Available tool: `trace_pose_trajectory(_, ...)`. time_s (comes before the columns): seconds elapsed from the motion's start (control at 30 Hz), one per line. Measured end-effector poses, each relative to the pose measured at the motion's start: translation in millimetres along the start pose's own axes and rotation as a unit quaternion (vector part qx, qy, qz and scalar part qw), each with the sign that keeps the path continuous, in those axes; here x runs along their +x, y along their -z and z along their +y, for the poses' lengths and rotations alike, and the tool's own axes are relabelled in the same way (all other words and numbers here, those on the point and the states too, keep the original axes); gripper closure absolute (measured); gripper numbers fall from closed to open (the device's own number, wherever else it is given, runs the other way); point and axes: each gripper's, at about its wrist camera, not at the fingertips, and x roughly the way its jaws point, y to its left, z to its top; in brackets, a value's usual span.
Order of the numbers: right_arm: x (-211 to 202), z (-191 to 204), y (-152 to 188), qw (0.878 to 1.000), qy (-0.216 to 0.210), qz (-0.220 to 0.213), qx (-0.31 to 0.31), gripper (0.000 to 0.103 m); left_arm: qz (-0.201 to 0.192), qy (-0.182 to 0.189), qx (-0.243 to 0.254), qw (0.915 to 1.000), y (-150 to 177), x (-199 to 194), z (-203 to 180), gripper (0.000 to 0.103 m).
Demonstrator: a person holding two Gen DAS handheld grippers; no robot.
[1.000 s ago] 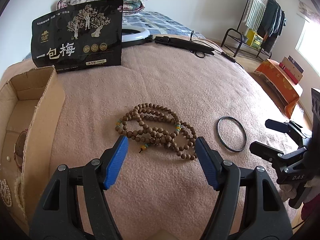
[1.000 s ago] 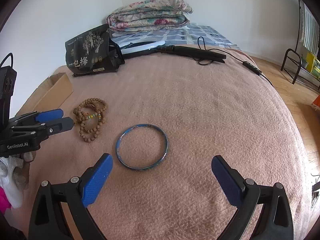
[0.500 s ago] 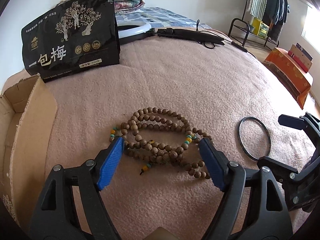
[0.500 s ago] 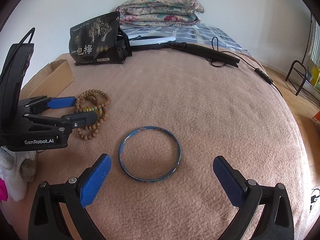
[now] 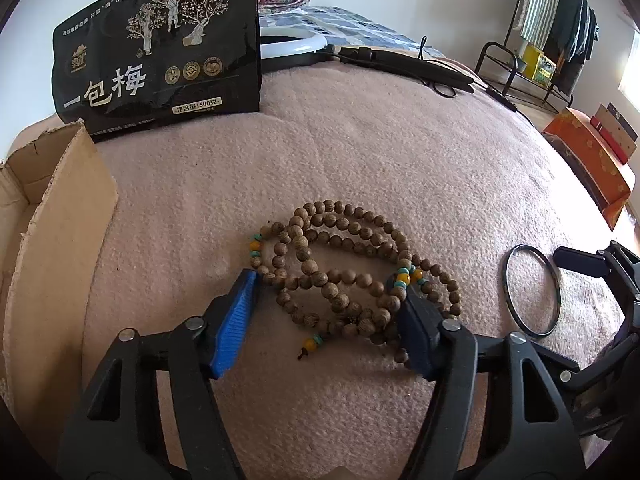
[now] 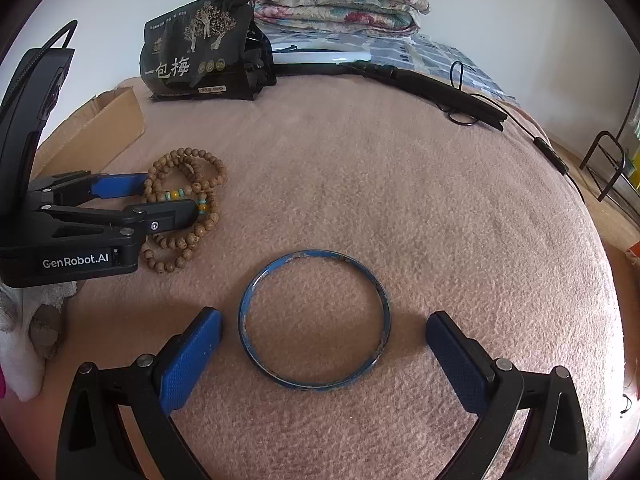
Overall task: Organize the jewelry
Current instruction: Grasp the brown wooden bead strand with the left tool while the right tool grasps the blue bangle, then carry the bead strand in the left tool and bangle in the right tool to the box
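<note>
Change from the earlier frames. The left gripper (image 5: 328,320) has descended onto the wooden bead strand (image 5: 352,276), which earlier lay ahead of its fingertips; its jaws are closing, with coils of beads now between the blue pads (image 5: 234,328) and the right-hand pad resting over the beads. The right gripper (image 6: 320,350) has advanced and lowered, so that the blue bangle (image 6: 314,320), formerly ahead of it, now lies between its wide-spread fingers, untouched.

A glossy black foil pouch (image 5: 160,46) printed with gold trees and pale lettering stands upright on the pink fleece blanket (image 5: 360,152); behind it lies a white ring light (image 5: 290,45) with a black handle; folded floral quilts (image 6: 340,4) are stacked by the wall; a black metal clothes rack (image 5: 536,36) stands far right.
</note>
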Motion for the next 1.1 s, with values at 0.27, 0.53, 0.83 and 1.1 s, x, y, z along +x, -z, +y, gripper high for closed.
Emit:
trace_pose_trajectory(0.27, -6, -2, 0, 1.000, -0.012, -0.008, 0.008, 0.028, -0.008, 0.006, 0.007, 0.9999, 1, -3, -2, 0.092)
trace_pose_trajectory(0.53, -14, -6, 3, 0.999, -0.028, -0.020, 0.027, 0.029, -0.020, 0.028, -0.009, 0.9994, 2, -15, 4, 0.093)
trace_pose_trajectory(0.83, -39, -8, 8, 0.998, -0.032, -0.036, 0.040, 0.029, -0.051, 0.041, -0.011, 0.9978, 4, -54, -1, 0.093)
trace_pose_trajectory(1.1, -75, -4, 11, 0.998, -0.028, -0.052, 0.038, 0.029, -0.080, 0.049, -0.005, 0.9956, 8, -104, -5, 0.093)
